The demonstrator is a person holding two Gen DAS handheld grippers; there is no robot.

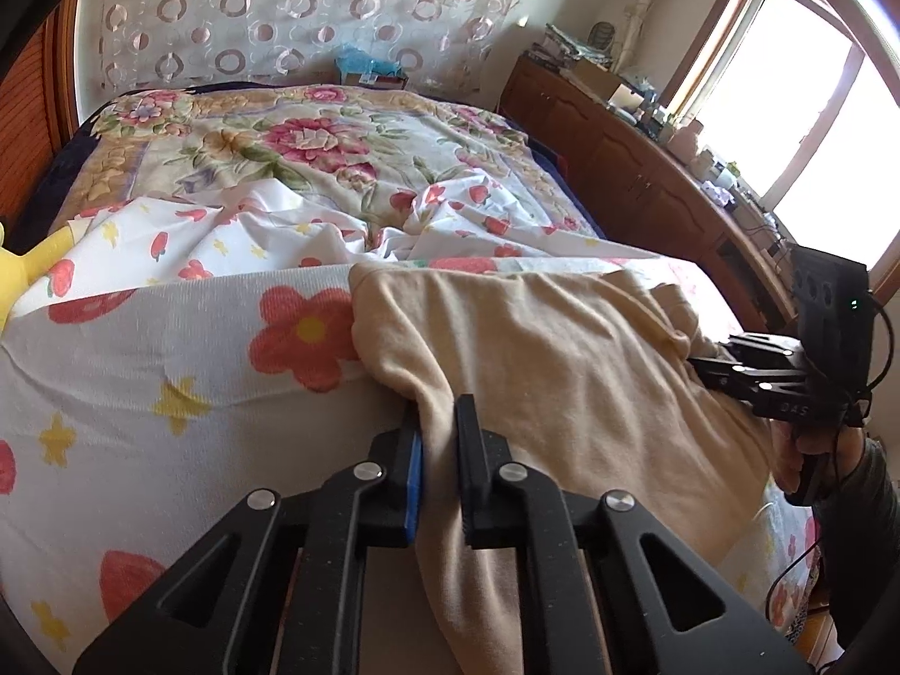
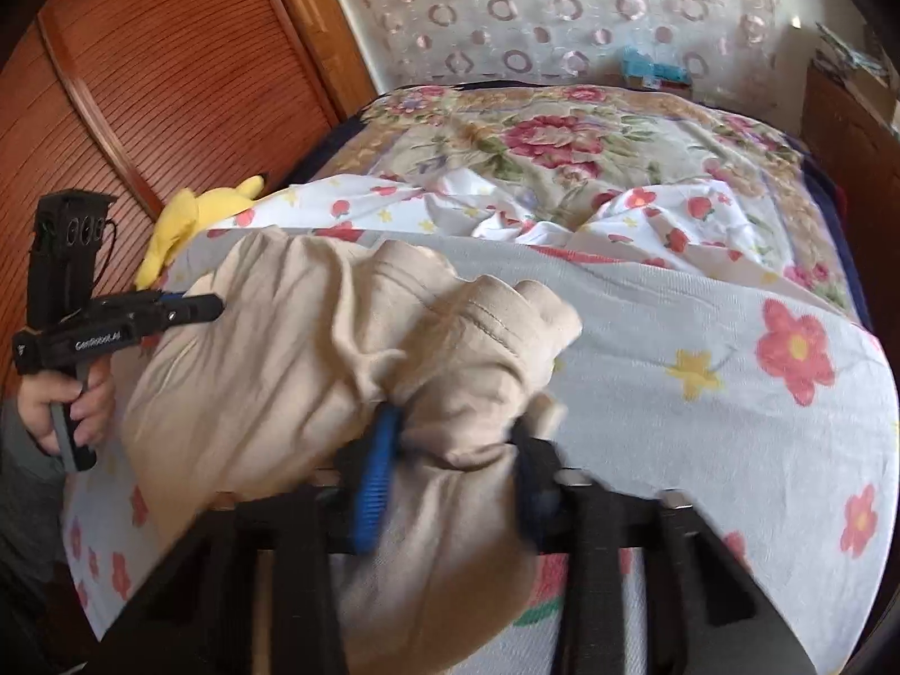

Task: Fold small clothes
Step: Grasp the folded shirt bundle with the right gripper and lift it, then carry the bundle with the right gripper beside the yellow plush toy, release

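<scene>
Beige knit garment, soft and fleecy, spread rumpled across the near edge of the bed over a white sheet printed with red flowers and yellow stars. Stitched hem or cuff visible in the right wrist view, bunched into thick folds just ahead of the fingers. Exact kind of clothing hard to tell from these crumpled shapes, possibly a small sweatshirt or trousers.

Left gripper clenched on a thin fold at the garment's left edge, cloth pinched between the blue-padded finger and the black one and trailing down toward the camera. Right gripper grasping a fat wad of the same cloth, pads pressed into its sides, jaws held well apart by the bulk. Fingers there blurred, so pad contact on the far side only roughly made out.

From the left wrist view, right gripper seen at the garment's right edge, fingertips buried in fabric, a hand in a dark sleeve on the handle. From the right wrist view, left gripper at the garment's far left edge, held by the other hand.

Lower end of the garment cut off by the frame beneath both grippers. Beyond it, a floral blanket, a yellow plush toy partly hidden at the bed's side, and a wooden cabinet under an overexposed window.
</scene>
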